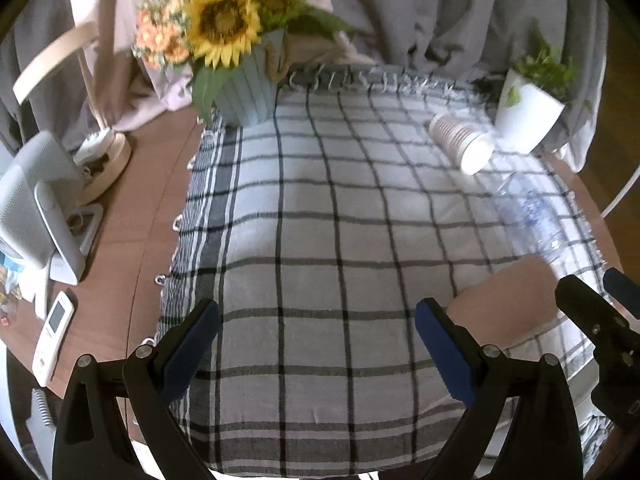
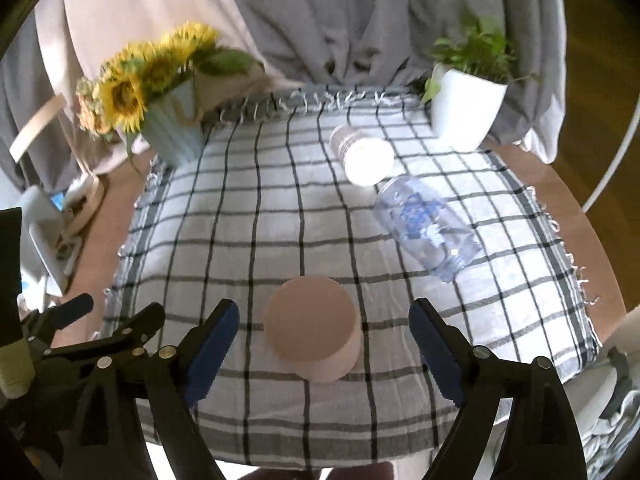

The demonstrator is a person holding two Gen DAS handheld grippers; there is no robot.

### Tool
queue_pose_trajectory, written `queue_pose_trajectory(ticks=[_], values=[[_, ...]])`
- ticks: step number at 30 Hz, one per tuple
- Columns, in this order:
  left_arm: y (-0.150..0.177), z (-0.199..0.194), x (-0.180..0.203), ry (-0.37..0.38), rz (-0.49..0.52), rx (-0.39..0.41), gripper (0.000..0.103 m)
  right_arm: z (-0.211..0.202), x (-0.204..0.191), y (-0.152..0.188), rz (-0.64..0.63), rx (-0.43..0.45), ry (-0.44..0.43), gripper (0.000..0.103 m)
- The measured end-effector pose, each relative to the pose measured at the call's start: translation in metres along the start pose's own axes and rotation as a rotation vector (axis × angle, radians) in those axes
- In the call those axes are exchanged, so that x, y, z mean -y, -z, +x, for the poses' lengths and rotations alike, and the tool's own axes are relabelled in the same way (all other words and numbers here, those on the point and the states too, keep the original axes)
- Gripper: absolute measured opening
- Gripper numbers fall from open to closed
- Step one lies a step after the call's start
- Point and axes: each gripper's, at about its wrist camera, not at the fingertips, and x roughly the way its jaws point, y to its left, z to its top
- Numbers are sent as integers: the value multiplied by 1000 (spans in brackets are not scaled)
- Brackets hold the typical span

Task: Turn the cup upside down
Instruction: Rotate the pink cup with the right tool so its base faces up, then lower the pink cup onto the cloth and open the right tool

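A pink cup [image 2: 314, 326] stands upside down on the checked cloth [image 2: 280, 208], flat base up. My right gripper [image 2: 324, 344] is open, its blue pads either side of the cup with gaps, not touching. The cup also shows in the left wrist view [image 1: 506, 300], just right of my left gripper [image 1: 318, 340], which is open and empty over the cloth [image 1: 320, 220]. The right gripper's black frame [image 1: 600, 320] shows at the right edge there.
A ribbed paper cup [image 2: 362, 154] and a clear plastic bottle [image 2: 428, 228] lie on their sides at the back right. A sunflower vase [image 2: 172, 128] stands back left, a white plant pot [image 2: 466, 116] back right. A lamp, small devices and a remote [image 1: 54, 332] sit left of the cloth.
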Motion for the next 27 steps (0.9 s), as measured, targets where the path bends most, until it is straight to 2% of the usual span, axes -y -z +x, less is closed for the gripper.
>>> queue_pose_trajectory(ticks=[4,10,20,27], values=[[6,-24,6,35,-9,74,103,-26,6,2,3,72,-7,89],[21,-61,24,29,-9,158,103,-60,21,12,4,156,-14,90],[72,-136,58,-40,-44,298,103,-124,56,47,-32,276,-58,92],[107,-176,76,-56,-71,349,103,-166,78,79,-47,345,-99,92]])
